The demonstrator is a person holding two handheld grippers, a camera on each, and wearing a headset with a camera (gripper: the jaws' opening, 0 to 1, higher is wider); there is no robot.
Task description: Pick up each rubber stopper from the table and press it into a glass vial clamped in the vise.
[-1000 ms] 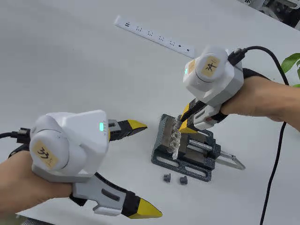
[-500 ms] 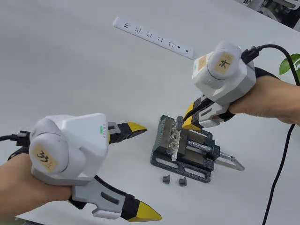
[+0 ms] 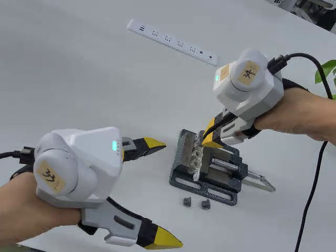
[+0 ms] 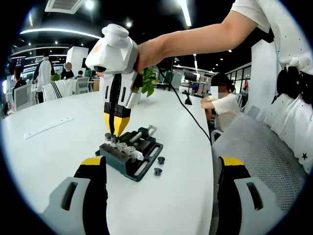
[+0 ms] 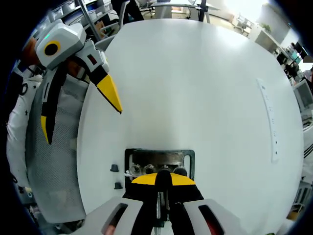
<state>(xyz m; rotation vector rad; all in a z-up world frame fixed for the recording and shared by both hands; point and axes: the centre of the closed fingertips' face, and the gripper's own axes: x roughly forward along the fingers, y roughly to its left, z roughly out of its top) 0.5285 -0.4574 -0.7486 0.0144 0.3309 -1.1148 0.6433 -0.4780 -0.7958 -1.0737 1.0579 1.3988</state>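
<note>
- Far left, the left gripper [image 3: 161,192] hovers low over the white table [image 3: 79,68]. Its jaws are spread wide with nothing between them, well apart from the vise.
- Up behind it, a white power strip [image 3: 173,41] lies flat on the table, away from the action.
- Moving right, we see two loose stoppers [image 3: 186,200], small and dark. They sit side by side on the table just in front of the vise, close together but not touching.
- Next comes the vise [image 3: 210,185], dark grey and flat on the table, with its screw sticking out to the right. A row of clear vials [image 3: 196,156] stands upright, clamped in it.
- Over the far end of that row, the right gripper [image 3: 209,140] points steeply down. Its yellow tips are pinched together on a dark stopper [image 5: 164,177].
- In the right gripper view, that stopper sits right over the vials. We cannot tell whether it is already in a vial mouth.
- Far right, a black cable [image 3: 315,157] trails from the right gripper down across the table, and a green leaf [image 3: 326,68] pokes in at the edge.
</note>
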